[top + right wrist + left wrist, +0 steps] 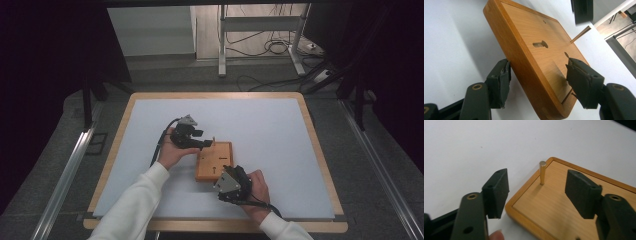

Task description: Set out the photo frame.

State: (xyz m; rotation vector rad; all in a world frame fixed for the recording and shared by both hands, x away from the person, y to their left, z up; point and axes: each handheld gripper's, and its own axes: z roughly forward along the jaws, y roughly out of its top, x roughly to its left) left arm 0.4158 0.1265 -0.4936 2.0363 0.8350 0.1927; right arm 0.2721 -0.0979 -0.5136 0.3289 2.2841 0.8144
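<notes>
left claw (536, 195) open | brass peg (542, 173) upright in wooden board (554, 205)

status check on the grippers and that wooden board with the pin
Left gripper open, pin upright beyond its jaws, untouched. Right gripper straddles the near edge of the wooden board, grip unclear. Nothing in the way.

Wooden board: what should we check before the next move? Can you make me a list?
1. Peg stands upright in the wooden board: ok.
2. Left gripper is open, not touching the peg: ok.
3. Right gripper straddles the board's edge: ok.
4. Right gripper's pads press firmly on the board: cannot tell.
5. Board lies flat on the table: ok.
</notes>
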